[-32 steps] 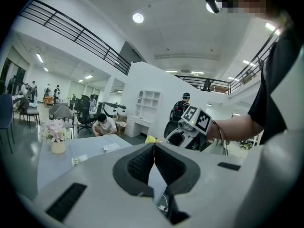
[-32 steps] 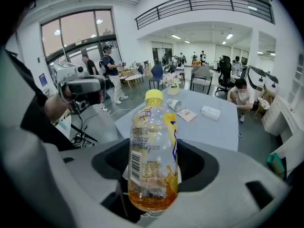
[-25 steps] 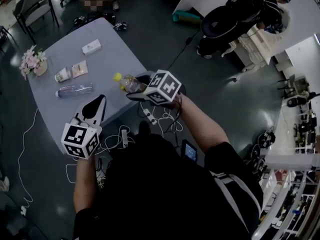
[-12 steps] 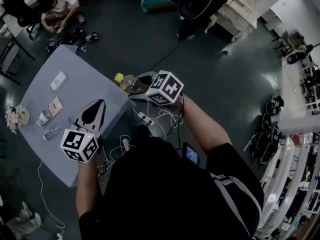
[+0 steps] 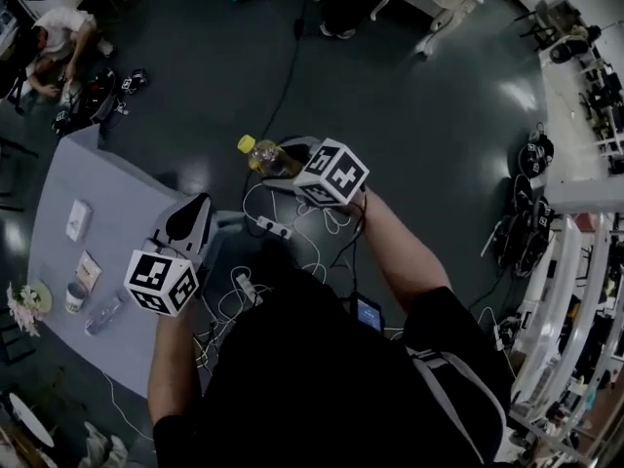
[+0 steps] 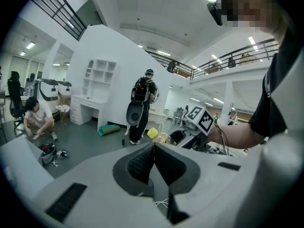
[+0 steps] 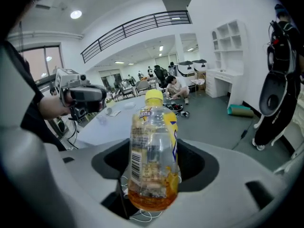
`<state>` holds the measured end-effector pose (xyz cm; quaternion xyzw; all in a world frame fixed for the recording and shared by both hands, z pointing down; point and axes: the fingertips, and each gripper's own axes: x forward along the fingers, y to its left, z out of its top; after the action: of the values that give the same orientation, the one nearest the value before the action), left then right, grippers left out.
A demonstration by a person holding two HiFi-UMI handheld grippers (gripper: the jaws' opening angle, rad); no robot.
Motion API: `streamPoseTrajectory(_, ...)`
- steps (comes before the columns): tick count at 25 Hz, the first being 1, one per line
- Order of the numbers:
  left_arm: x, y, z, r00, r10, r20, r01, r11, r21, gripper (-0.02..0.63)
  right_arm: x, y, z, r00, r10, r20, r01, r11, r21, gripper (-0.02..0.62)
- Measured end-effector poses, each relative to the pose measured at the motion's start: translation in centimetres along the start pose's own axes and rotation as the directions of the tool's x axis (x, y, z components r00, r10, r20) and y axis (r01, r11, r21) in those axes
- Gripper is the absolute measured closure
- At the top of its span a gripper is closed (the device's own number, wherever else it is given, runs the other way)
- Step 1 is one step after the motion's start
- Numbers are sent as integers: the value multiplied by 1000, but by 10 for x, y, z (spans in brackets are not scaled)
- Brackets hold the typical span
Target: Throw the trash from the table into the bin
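Note:
My right gripper is shut on a clear plastic bottle with a yellow cap and a little orange drink at its bottom. It holds the bottle out over the dark floor, past the table's corner. In the right gripper view the bottle stands upright between the jaws. My left gripper is shut with nothing in it, over the near edge of the grey table; its pads meet. On the table lie a clear bottle, a cup, a packet and a white box.
A power strip and white cables lie on the floor under my hands. A person crouches on the floor beyond the table. Another person with a backpack stands by white shelves. Flowers sit at the table's left end.
Both grippers have swung away from the table toward the open floor. The bottle, earlier over the table's edge, now hangs over the floor. The table has slid to the left of the head view.

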<state>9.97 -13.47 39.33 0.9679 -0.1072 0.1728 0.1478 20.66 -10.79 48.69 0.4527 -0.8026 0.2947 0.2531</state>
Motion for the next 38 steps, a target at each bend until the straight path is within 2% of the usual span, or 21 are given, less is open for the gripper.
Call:
streamPoseTrajectory(5,79,-3,-8,994,-87,-64,88,996,10,591,-2,-61,-33,999,-27,29,23,993,115,305)
streamPoseTrajectory(12,179,17,-51,980,-160,-117,157,987,-30,591,30,-129,-81,993,-110,38,99,970,221,305)
streamPoseTrajectory(18,244,12,-81,969,-179,-169,181,983,-4,591,41,-165,-137,987,-154,33,133,928,349,305)
streamPoseTrajectory(21,268,22,-103,964,-194,-179,194,981,-19,591,62,-178,-167,987,-160,12,142,906,399,305)
streamPoseTrajectory(27,325,38,-140,954,-205,-219,206,978,-19,591,86,-226,-200,980,-201,11,176,882,438,305)
streamPoseTrajectory(35,388,55,-267,938,-177,-299,156,983,-96,591,160,-245,-296,974,-227,-22,208,844,494,305)
streamPoseTrajectory(38,409,63,-314,929,-165,-332,130,984,-125,591,190,-256,-331,973,-229,-24,205,813,545,305)
